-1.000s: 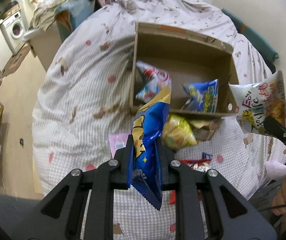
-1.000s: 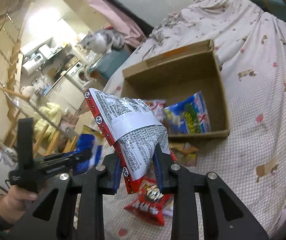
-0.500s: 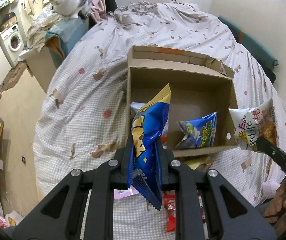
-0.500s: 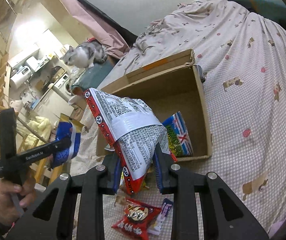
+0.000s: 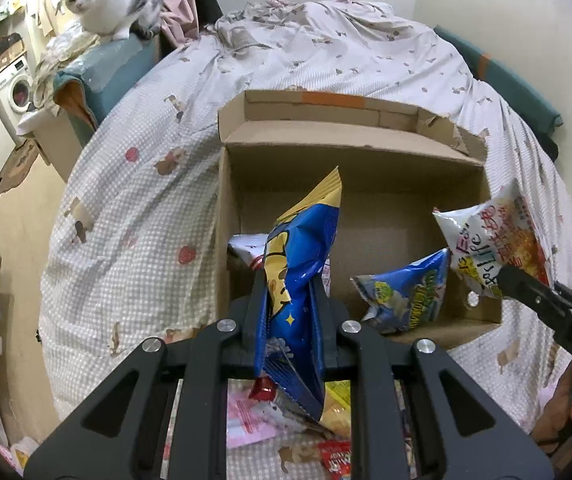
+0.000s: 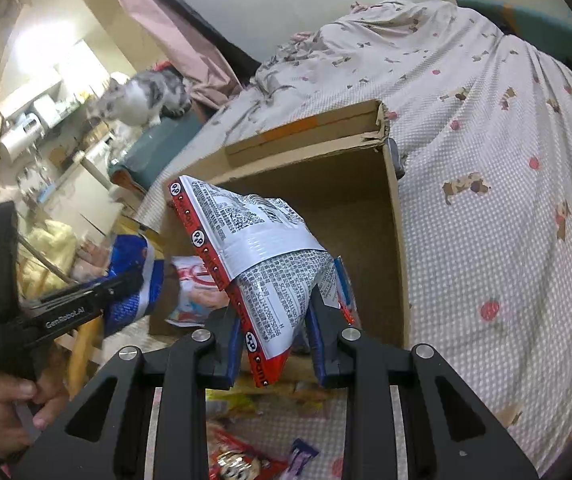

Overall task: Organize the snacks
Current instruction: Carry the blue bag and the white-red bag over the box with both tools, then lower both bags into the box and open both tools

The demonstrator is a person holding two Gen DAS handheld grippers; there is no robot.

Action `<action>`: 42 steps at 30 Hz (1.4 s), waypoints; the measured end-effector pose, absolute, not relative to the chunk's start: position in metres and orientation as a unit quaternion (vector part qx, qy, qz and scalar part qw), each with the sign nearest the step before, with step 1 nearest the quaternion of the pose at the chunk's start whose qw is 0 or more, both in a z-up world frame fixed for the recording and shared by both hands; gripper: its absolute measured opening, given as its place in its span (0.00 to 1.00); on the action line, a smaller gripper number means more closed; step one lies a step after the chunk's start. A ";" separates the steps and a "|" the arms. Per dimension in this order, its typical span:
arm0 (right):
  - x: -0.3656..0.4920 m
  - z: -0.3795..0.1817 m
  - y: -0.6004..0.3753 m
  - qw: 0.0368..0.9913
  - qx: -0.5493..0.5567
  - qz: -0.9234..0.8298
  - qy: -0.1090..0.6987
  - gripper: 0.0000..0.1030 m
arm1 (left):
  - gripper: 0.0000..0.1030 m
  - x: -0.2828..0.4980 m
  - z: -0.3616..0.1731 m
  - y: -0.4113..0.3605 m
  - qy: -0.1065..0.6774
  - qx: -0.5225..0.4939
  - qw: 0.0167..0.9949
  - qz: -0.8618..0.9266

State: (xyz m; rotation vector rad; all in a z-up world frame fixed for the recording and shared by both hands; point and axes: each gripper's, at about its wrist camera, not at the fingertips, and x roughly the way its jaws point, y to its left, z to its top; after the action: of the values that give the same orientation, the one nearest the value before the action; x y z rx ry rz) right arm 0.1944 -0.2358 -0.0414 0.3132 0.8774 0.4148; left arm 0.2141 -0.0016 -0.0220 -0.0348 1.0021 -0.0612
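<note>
Now left gripper (image 5: 289, 300) clamps blue bag (image 5: 302, 256) — right gripper (image 6: 273, 320) clamps white packet (image 6: 257, 252)

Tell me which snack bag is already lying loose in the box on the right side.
The blue-and-green bag, resting on the cardboard box floor. The blue-and-yellow bag and the white bag are each clamped in a gripper.
</note>
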 end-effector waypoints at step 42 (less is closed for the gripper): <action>0.224 -0.073 -0.238 0.859 0.173 0.167 0.452 0.83 | 0.73 0.220 -0.045 -0.013 0.475 -0.021 0.877 -0.073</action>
State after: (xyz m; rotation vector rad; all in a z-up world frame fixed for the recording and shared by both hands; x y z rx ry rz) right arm 0.2240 -0.2377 -0.0726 0.3640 0.9486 0.3497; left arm 0.2204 -0.0127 -0.0452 -0.0439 0.9903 -0.1522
